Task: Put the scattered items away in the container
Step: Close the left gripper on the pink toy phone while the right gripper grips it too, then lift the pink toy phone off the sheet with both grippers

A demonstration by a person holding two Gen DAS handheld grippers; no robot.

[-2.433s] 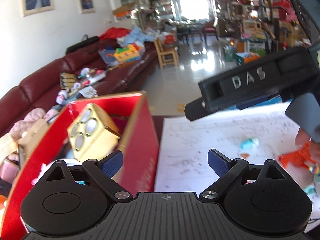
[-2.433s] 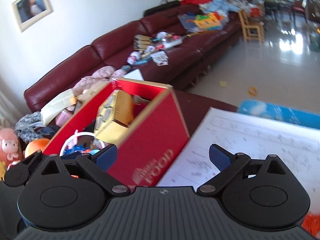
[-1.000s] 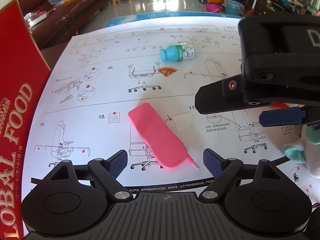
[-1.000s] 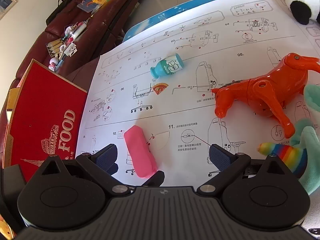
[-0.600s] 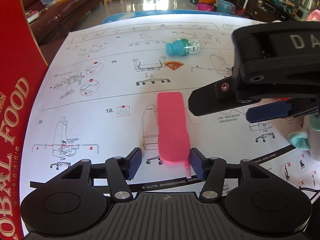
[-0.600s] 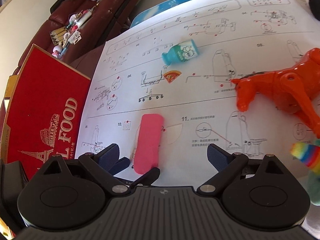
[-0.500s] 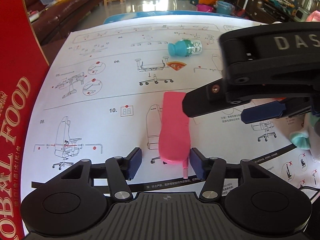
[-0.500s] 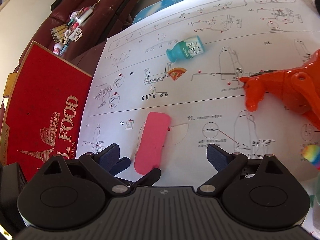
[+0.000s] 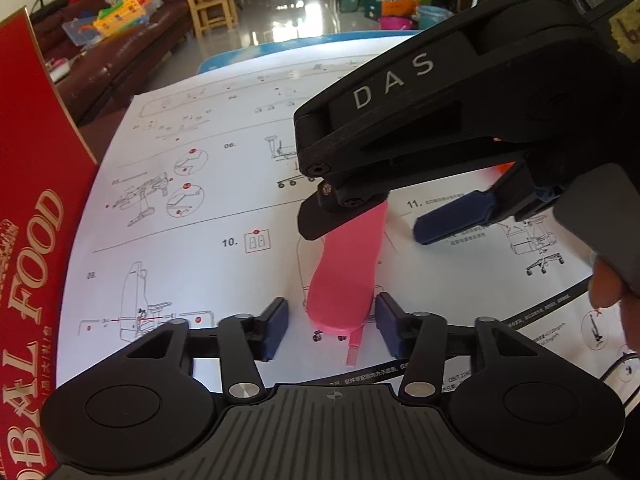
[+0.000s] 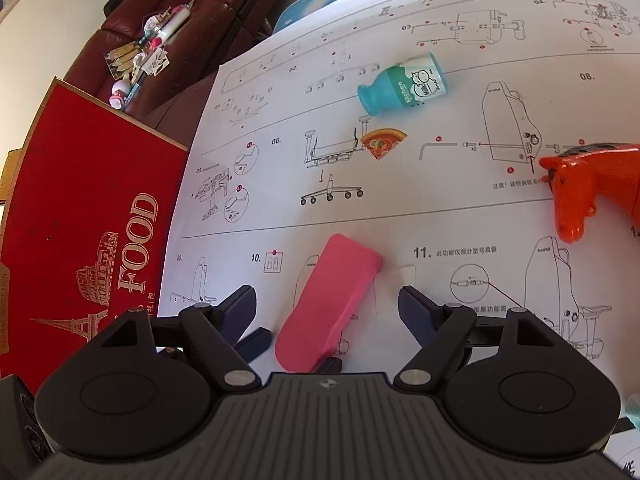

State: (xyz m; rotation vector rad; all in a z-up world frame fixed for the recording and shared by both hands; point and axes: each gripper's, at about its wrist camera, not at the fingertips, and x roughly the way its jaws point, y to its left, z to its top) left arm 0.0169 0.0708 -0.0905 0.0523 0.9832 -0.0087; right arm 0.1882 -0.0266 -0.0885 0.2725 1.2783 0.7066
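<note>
Your left gripper (image 9: 332,330) is closing around the pink toy (image 9: 348,276) lying on the sheet (image 9: 200,240), pads not touching. Your right gripper (image 10: 326,312) is closing above it, holding nothing. Only the right view is showing the bottle (image 10: 402,84), horse (image 10: 588,184) and red box (image 10: 80,232) front.

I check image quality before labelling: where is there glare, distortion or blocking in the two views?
Left wrist view: window glare on the far floor, the right gripper blocks the pink toy's far end. Right wrist view: even light, sharp print, fisheye bends the instruction sheet's lines and the red box.
</note>
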